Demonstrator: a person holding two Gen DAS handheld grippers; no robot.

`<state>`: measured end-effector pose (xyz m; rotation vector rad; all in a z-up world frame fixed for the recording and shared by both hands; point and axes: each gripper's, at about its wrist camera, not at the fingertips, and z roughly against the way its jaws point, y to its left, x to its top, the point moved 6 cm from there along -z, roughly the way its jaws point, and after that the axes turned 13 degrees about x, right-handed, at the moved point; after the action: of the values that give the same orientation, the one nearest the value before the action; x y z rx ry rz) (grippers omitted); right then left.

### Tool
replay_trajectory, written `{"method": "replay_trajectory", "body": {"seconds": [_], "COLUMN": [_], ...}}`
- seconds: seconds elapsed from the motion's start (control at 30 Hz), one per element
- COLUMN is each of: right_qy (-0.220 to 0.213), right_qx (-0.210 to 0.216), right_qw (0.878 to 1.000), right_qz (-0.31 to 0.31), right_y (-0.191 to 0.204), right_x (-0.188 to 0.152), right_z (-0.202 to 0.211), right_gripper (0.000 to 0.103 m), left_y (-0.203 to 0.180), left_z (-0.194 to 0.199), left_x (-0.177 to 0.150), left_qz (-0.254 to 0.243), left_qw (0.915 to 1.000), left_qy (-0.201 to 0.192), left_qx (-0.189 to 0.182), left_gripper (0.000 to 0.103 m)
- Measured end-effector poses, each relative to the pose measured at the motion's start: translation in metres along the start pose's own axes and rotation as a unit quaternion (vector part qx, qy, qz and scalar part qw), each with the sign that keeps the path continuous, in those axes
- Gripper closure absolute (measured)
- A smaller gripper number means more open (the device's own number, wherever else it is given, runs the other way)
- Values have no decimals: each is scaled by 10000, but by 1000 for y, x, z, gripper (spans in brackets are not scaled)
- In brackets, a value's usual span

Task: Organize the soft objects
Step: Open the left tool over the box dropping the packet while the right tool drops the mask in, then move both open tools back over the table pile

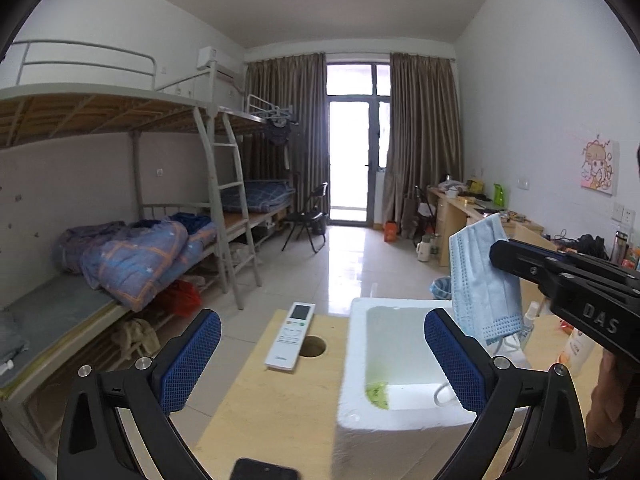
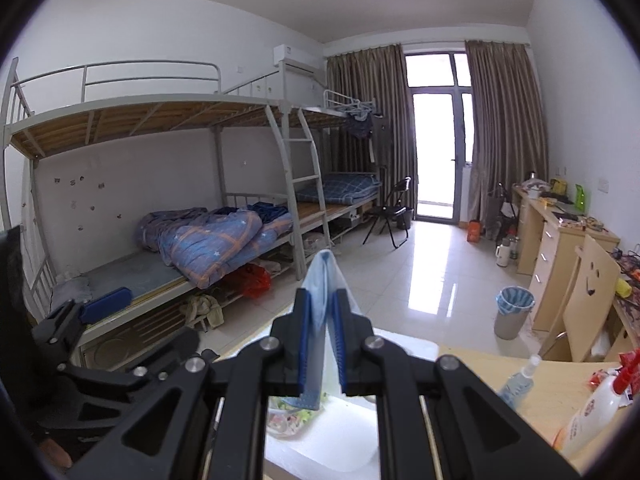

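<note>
A light blue face mask (image 1: pixel 484 280) hangs over the white foam box (image 1: pixel 400 303), with my right gripper (image 1: pixel 500 254) shut on its upper edge. From the right wrist, the mask (image 2: pixel 324 272) sits pinched between the two blue pads of the right gripper (image 2: pixel 322 304), and its lower end dangles above the box (image 2: pixel 400 345). My left gripper (image 1: pixel 324 360) stands wide open in front of the box with nothing between its pads. One of the left gripper's blue pads (image 2: pixel 106 303) shows at the left. A small bag with green and pink contents (image 2: pixel 288 416) lies in the box.
On the wooden table (image 1: pixel 248 420) a white remote (image 1: pixel 290 336) lies beside a round hole (image 1: pixel 312 346), and a dark phone (image 1: pixel 264 472) lies at the near edge. A spray bottle (image 2: pixel 520 380) and a red-capped white bottle (image 2: pixel 592 408) stand on the right. Bunk beds line the left wall.
</note>
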<state>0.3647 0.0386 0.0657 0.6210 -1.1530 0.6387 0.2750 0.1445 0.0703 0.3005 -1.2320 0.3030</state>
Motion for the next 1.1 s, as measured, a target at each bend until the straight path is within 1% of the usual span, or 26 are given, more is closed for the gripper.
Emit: {"method": "replay_trajectory", "body": {"seconds": [0.1,0.33,0.4,0.43,0.47,0.5,0.53,0.67,0.9,1.0,1.1], "right_qy": [67,332,437,461,499,532,498,492,486,423,394], "right_qx": [4,49,-11,-16,-2,10,16,-36,-114,-176,-295], "right_qw": [10000,9994,9990,9989,9987,9985,9987,9988,9988,9989,9988], "right_qz": [-29,-60,-10,-50,-79,-104,-115,25,21,1,-6], "right_y": [-1,-3,-3,-4,-5,-5,-5,-2,-2,-3,-4], "right_x": [-1,-11,-13,-14,-14,-15,-14,-13,-11,-8,-7], "right_z": [-7,-22,-25,-26,-25,-25,-23,-17,-11,1,21], "right_gripper": [88,88,85,72,50,43,41,40,39,39,39], "left_y": [9,10,10,10,11,12,13,15,13,9,6], "left_z": [0,-1,2,2,3,3,3,3,11,17,25], "left_x": [-2,-5,-5,-5,-5,-5,-6,-7,-7,-6,-6], "left_qz": [46,0,21,35,46,54,63,63,39,36,31], "left_qw": [9999,9999,9999,9998,9998,9998,9997,9997,9998,9998,9999], "left_qy": [-9,-26,-31,-33,-37,-38,-45,-47,-49,-71,-64], "left_qx": [91,158,164,174,182,195,211,236,204,171,118], "left_gripper": [1,1,1,1,1,1,1,1,1,1,1]}}
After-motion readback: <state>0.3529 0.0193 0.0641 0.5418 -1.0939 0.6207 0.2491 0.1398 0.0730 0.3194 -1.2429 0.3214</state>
